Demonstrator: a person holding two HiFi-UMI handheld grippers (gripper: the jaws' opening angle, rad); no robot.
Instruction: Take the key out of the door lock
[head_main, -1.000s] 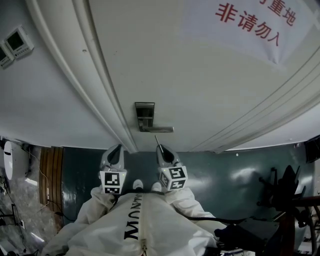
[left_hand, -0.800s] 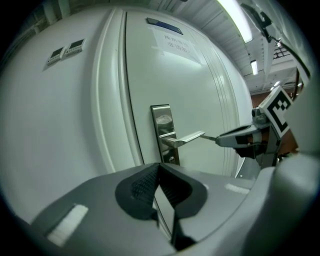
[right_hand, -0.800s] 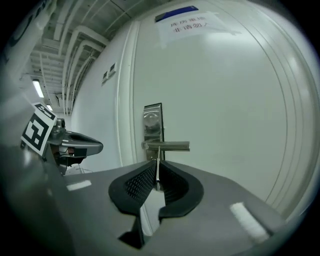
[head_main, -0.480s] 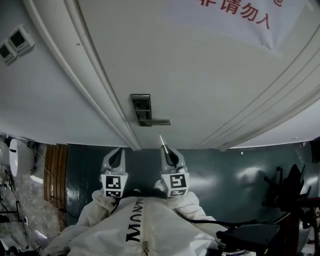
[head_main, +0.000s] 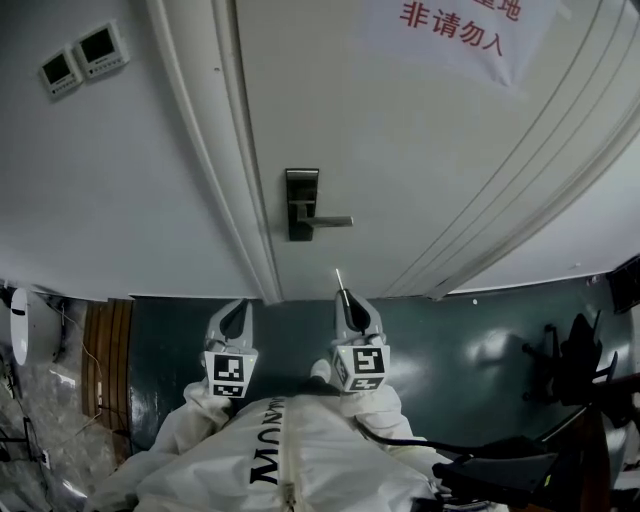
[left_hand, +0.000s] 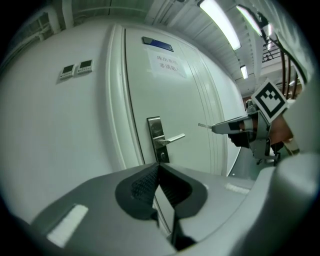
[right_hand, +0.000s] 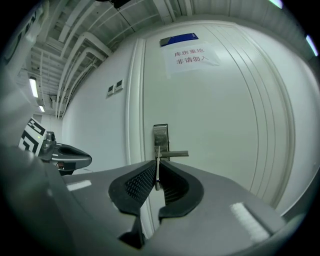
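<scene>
Right gripper (head_main: 344, 300) with key (right_hand: 157, 165), roughly level

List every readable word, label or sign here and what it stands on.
"库房重地 / 非请勿入": red print on the paper sign on the door.
Blue plate above it: too small to read.
Black letters on the white suit: partly hidden, not readable.
Wall panels: displays too small to read.

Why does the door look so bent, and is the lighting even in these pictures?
Head view: wide lens bows the door; the floor is dim. Left gripper view: fisheye with black corners, ceiling light glaring. Right gripper view: same bulge, yet the key stays clear.
</scene>
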